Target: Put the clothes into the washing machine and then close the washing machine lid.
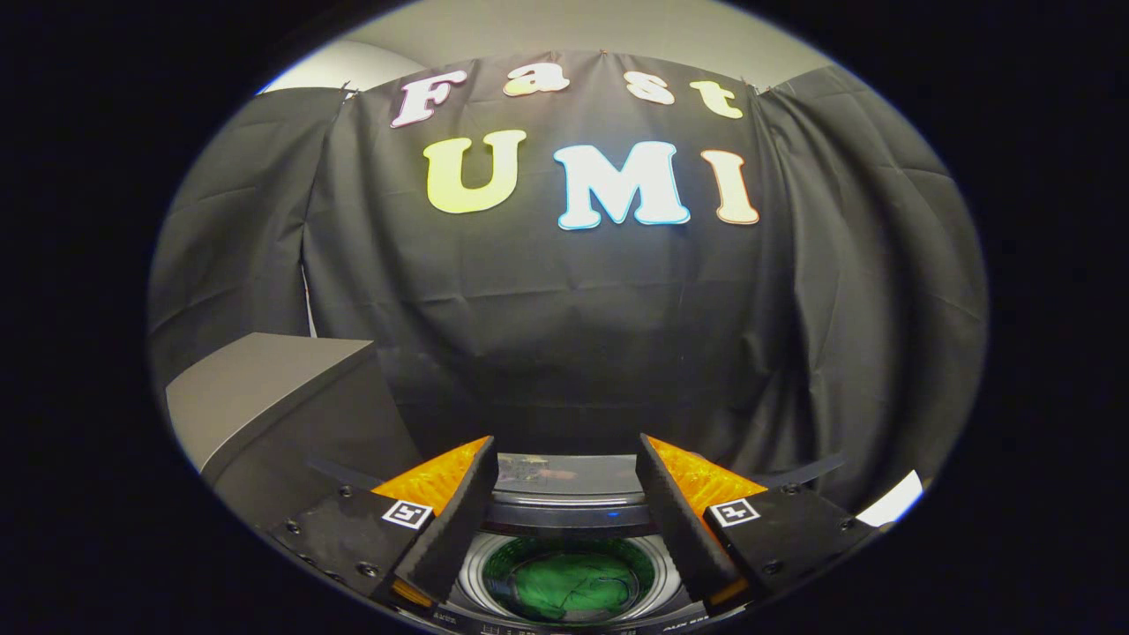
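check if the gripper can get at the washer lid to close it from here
Probably yes. The gripper is open with nothing held between its fingers, and the raised lid stands just ahead of them, above the drum with green clothes. Nothing visible blocks the way.

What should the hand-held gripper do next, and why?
Probably reach toward the raised lid and start pulling it down. The green clothes already lie inside the washing machine's drum, and the hand-held gripper is open with nothing between its fingers.
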Demonstrator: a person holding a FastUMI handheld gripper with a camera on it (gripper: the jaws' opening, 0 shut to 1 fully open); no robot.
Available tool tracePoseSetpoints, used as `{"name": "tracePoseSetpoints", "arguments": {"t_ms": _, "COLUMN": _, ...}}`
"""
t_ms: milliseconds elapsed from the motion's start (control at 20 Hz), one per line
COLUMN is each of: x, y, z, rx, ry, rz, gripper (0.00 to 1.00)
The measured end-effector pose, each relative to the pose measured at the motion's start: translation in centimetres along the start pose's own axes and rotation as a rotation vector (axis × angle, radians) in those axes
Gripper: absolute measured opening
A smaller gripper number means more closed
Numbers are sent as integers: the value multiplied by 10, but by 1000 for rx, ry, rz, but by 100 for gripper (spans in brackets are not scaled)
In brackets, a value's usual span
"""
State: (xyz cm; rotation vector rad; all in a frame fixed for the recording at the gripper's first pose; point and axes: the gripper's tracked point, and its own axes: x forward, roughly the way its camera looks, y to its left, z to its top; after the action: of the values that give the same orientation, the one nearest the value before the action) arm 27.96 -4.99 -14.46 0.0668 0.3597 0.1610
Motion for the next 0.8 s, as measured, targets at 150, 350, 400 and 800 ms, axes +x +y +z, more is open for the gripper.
{"name": "tracePoseSetpoints", "arguments": {"t_ms": 150, "x": -4, "y": 0, "z": -6, "rx": 1, "ry": 4, "rz": 3, "gripper": 98}}
{"name": "tracePoseSetpoints", "arguments": {"t_ms": 350, "x": -4, "y": 0, "z": -27, "rx": 11, "ry": 60, "rz": 3, "gripper": 98}}
{"name": "tracePoseSetpoints", "arguments": {"t_ms": 400, "x": -6, "y": 0, "z": -31, "rx": 19, "ry": 63, "rz": 5, "gripper": 98}}
{"name": "tracePoseSetpoints", "arguments": {"t_ms": 800, "x": -23, "y": 9, "z": -41, "rx": 14, "ry": 77, "rz": 5, "gripper": 98}}
